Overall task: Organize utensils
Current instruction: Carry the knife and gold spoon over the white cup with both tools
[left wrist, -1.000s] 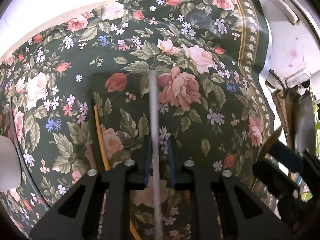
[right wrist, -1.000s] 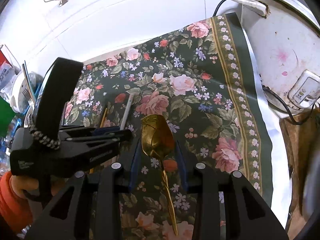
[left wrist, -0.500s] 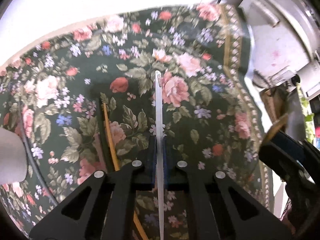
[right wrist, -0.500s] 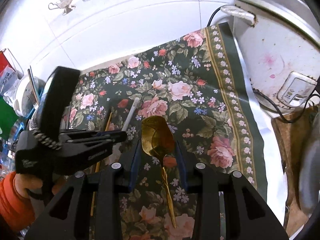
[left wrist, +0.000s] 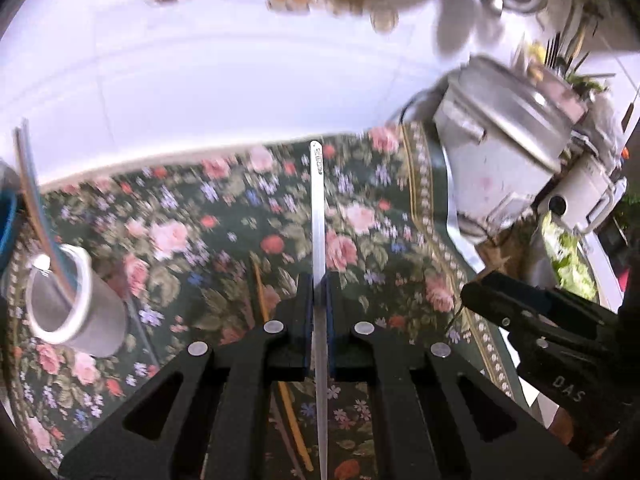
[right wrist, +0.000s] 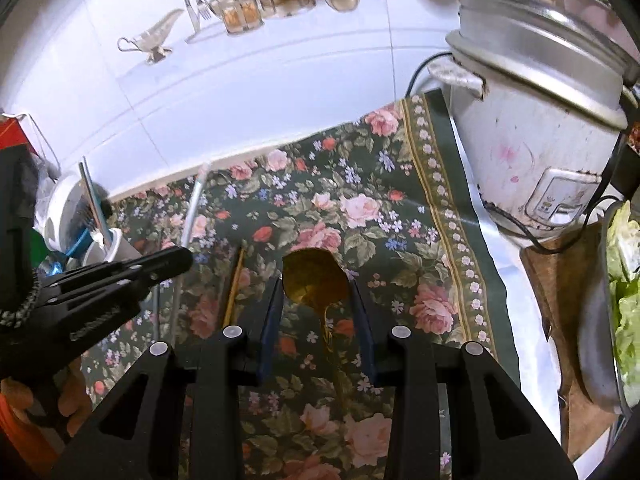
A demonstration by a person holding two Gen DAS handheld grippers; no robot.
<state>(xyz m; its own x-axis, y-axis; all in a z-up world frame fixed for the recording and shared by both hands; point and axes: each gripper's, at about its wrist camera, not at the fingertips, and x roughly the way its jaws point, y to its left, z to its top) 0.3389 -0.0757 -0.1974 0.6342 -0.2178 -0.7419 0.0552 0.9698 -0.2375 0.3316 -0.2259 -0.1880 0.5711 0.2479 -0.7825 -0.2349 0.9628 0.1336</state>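
My left gripper (left wrist: 319, 284) is shut on a flat silver utensil handle (left wrist: 318, 216) and holds it above the floral cloth (left wrist: 208, 240); it also shows in the right wrist view (right wrist: 192, 216). My right gripper (right wrist: 318, 292) is shut on a gold spoon (right wrist: 314, 278), bowl forward, above the cloth. A white utensil cup (left wrist: 74, 300) with utensils in it stands at the left; it also shows in the right wrist view (right wrist: 106, 246). A yellow chopstick (left wrist: 260, 292) lies on the cloth; it also shows in the right wrist view (right wrist: 234, 284).
A white rice cooker (right wrist: 536, 148) with a cable stands at the right edge of the cloth (right wrist: 400, 208). A bowl of lettuce (right wrist: 624, 300) sits further right. A white tiled wall (right wrist: 240, 92) is behind.
My left gripper has lifted the silver utensil and tilted up; the cup has come into its view. My right gripper has risen a little with the gold spoon.
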